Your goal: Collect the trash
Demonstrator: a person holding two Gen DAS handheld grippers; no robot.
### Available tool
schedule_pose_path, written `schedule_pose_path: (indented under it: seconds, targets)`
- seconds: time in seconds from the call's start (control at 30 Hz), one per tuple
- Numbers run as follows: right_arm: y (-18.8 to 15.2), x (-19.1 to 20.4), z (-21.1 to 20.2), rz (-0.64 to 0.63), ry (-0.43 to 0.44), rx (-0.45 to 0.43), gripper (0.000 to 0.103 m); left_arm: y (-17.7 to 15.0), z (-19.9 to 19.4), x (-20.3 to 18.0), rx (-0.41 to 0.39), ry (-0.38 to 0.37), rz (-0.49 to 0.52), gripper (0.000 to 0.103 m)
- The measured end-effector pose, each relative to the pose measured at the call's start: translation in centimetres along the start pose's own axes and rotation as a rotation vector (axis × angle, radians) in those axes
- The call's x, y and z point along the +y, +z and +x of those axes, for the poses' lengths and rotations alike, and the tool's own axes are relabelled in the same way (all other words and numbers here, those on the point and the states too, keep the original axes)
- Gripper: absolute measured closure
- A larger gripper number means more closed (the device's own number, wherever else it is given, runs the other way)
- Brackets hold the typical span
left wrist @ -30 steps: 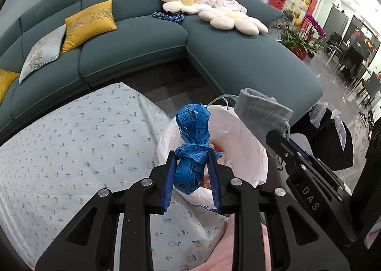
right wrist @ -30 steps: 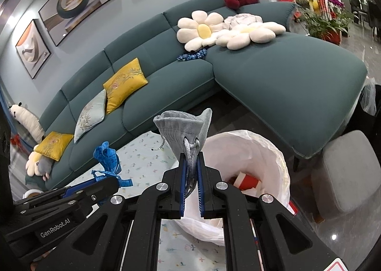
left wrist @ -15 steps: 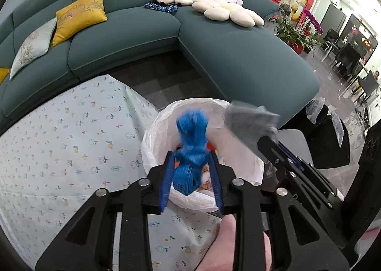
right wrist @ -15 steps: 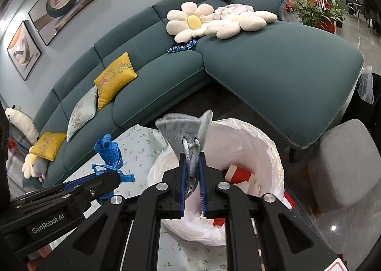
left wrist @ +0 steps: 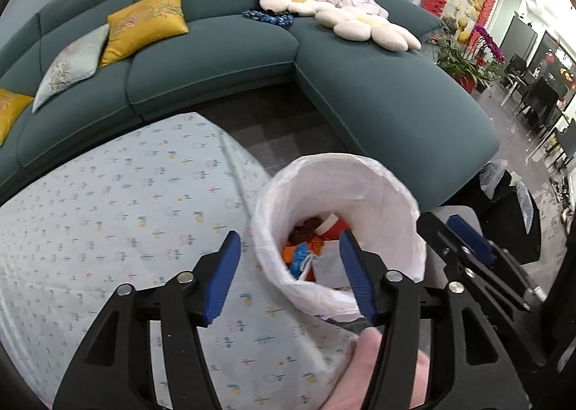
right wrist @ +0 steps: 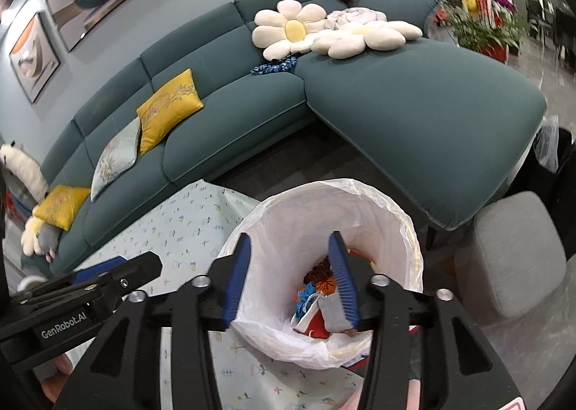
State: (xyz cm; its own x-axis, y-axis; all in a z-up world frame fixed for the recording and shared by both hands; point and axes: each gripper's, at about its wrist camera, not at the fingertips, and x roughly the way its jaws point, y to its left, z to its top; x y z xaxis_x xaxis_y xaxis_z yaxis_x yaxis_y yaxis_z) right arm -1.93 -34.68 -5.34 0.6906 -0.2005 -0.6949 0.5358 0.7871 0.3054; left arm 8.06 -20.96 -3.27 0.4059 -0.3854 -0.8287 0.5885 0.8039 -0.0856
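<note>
I hold both grippers over a white-lined trash bin (left wrist: 381, 194) that stands at the near right corner of a table covered in a pale patterned cloth (left wrist: 118, 215). My left gripper (left wrist: 288, 276) has its blue-padded fingers spread wide with nothing between them; its right finger sits over the bin's near rim and its left finger over the cloth. My right gripper (right wrist: 291, 280) is also spread wide and holds nothing, both fingers framing the bin's mouth from above. Down inside the liner lies the trash: a blue tape measure (right wrist: 306, 296) bunched at the left, a grey fabric pouch (right wrist: 333, 314) just right of it, and red and orange scraps (left wrist: 333, 224) around them. Beyond the table, a teal corner sofa (right wrist: 396, 96) fills the far side, with yellow cushions on the left and flower-shaped pillows on the right.
</note>
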Motion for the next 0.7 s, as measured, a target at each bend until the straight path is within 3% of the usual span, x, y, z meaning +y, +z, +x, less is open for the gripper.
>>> schedule_pose_path:
  seconds: [0.2, 0.43, 0.7]
  targets:
    - [-1.2, 2.5, -1.1, -0.097, -0.059, -0.001, 0.036, -1.3, -0.8, 2.3, -0.011, 0.066, -0.008, 0.043]
    - [-2.4, 3.9, -2.0, -0.145, -0.105, -0.014, 0.022, -2.9, -1.7, 4.5, -0.033, 0.135, -0.021, 0.029]
    - [-3.5, 4.1, -1.0, -0.146, -0.141, 0.007, 0.019, -4.1, -1.4, 6.1, -0.032, 0.190, -0.043, 0.016]
